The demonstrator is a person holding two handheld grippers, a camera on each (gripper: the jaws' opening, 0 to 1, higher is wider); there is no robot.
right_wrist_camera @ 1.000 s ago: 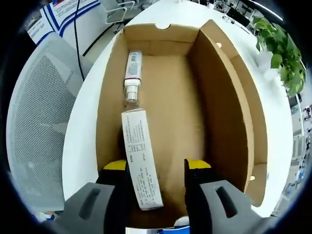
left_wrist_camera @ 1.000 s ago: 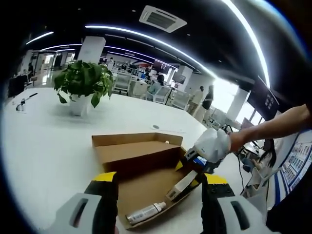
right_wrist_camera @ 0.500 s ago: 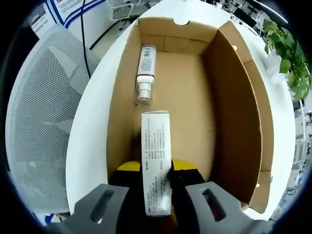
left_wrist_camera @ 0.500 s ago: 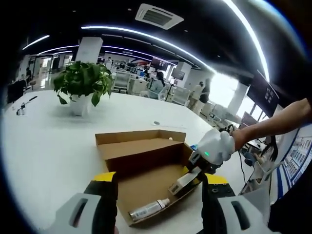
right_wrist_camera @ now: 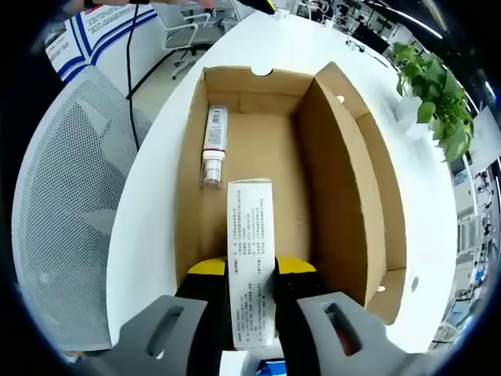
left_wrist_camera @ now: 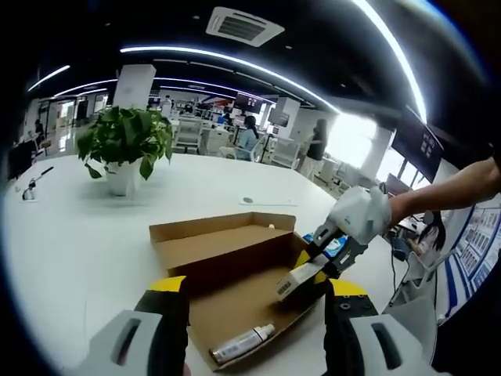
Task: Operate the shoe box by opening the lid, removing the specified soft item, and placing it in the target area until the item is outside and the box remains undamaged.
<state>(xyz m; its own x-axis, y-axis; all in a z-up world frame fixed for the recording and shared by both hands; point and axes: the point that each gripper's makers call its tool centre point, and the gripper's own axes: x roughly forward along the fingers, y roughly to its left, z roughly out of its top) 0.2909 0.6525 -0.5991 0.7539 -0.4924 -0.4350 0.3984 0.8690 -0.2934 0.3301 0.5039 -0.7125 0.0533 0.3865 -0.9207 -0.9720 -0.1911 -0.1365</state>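
The open cardboard shoe box (right_wrist_camera: 344, 196) (left_wrist_camera: 235, 294) lies on the white table, its lid (left_wrist_camera: 223, 235) folded back. My right gripper (right_wrist_camera: 251, 278) is shut on a long white printed carton (right_wrist_camera: 250, 290) and holds it above the box floor. In the left gripper view the same carton (left_wrist_camera: 296, 280) hangs over the box's right end, gripped by the right gripper (left_wrist_camera: 329, 251) in a white-gloved hand. A white tube (right_wrist_camera: 211, 145) (left_wrist_camera: 243, 343) lies on the box floor. My left gripper (left_wrist_camera: 254, 301) stands open in front of the box, nothing between its fingers.
A potted green plant (left_wrist_camera: 125, 145) (right_wrist_camera: 434, 90) stands on the white table (left_wrist_camera: 70, 235) beyond the box. A grey mesh office chair (right_wrist_camera: 63, 196) sits off the table's edge beside the box. Desks, chairs and people fill the office behind.
The right gripper shut on the white carton and lifted it off the box floor. The right view has pulled back and up, showing more of the box.
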